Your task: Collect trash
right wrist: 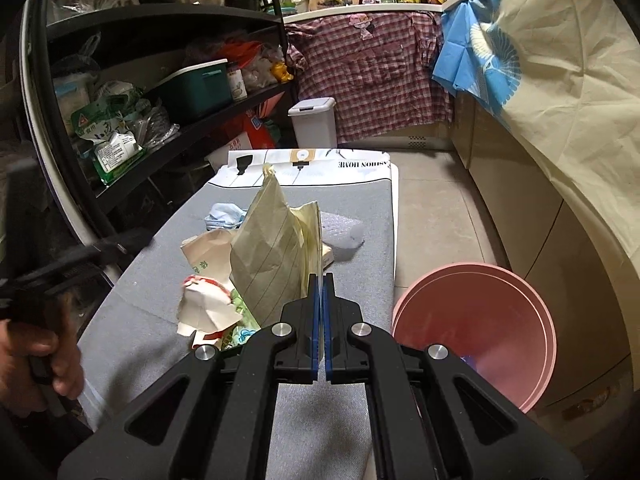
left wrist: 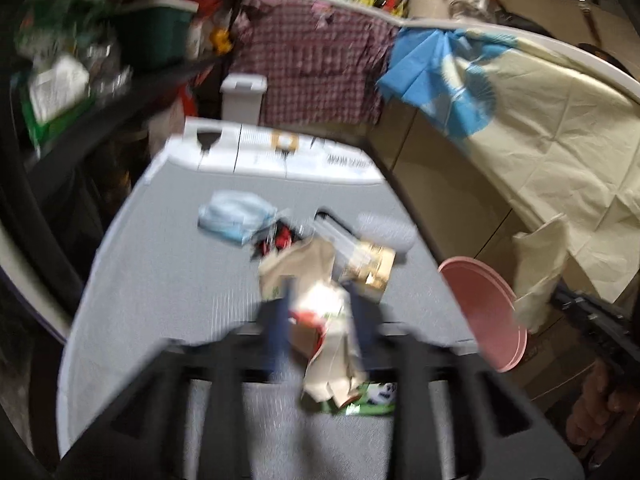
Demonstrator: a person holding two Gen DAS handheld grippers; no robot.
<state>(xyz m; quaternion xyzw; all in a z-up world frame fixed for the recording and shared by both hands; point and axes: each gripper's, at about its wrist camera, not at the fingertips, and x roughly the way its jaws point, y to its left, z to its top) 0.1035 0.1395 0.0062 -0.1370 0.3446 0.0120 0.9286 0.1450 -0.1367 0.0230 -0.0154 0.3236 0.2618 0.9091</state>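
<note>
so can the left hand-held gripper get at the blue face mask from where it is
Probably not straight away. The left hand-held gripper has crumpled white paper between its open jaws, and a trash pile lies between it and the blue face mask. The mask itself lies uncovered.

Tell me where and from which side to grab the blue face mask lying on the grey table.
Judging by its pose, grip the bunched, puffed-up edge of the face mask, not its flat middle. It lies crumpled and low on the table, with bare cloth on its far and left sides and wrappers crowding its near right. Come from above, jaws straddling a raised fold.
</note>
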